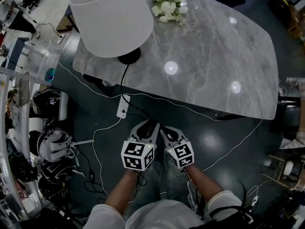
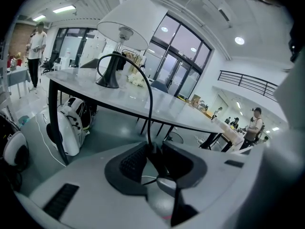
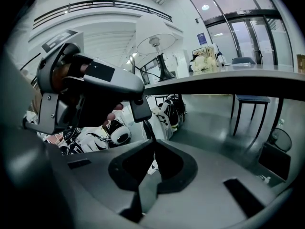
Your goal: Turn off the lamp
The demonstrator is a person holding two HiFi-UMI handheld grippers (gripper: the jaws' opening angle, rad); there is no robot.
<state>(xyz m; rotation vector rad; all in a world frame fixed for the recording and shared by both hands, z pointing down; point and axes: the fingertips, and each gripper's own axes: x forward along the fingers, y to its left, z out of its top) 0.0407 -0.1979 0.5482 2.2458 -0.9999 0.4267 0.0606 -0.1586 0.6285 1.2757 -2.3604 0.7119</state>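
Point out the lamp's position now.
Head view, upper left: the lamp stands on the grey table at its near-left corner, left of the white flowers, its black cord dropping toward the left claw.

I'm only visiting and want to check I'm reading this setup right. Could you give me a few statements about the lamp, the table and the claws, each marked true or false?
1. The lamp stands on the table. True.
2. The flowers lie on the floor. False: they are on the table.
3. The lamp's cord runs off the table's edge. True.
4. The right claw is wide open and empty. False: it is shut on the cord.
5. The left claw has the cord between its jaws. True.
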